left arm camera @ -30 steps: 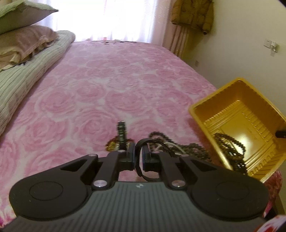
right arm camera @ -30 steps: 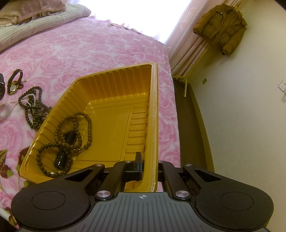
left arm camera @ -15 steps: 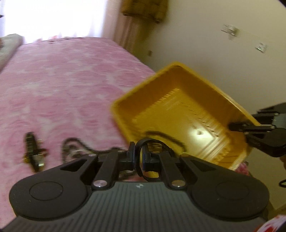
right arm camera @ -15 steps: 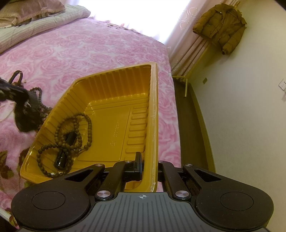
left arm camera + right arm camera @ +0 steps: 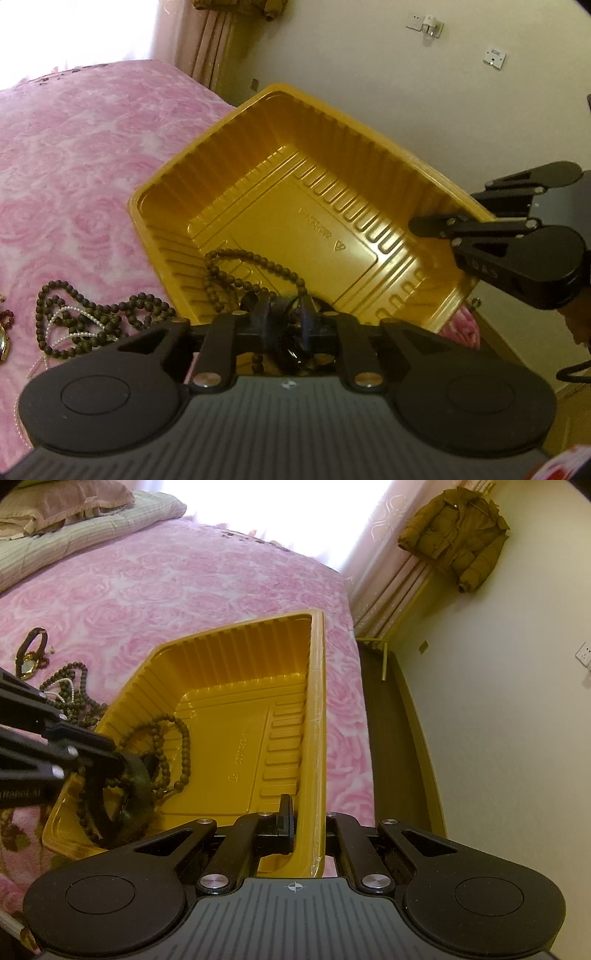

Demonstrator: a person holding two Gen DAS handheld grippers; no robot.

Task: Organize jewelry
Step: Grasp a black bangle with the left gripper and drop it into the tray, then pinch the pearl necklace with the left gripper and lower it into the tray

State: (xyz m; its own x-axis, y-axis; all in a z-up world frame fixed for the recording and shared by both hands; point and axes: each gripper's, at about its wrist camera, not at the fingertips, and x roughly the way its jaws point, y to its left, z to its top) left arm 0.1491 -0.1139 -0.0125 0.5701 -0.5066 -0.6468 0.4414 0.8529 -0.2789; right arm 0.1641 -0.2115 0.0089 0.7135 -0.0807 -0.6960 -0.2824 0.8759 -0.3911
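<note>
On the bed at 9 o'clock of the tray: watch, bead strands; limp, light, take a bunched loop. Left gripper, jaws narrow on a dark band, over the tray's beads. Right gripper, jaws clamped on the thin, flexible tray rim at 3 o'clock.

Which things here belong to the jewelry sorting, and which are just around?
Job: yellow tray; bead necklace in it; black band in left tongs; loose beads and watch on bed.
Around: jacket; pillows; wall outlets.
</note>
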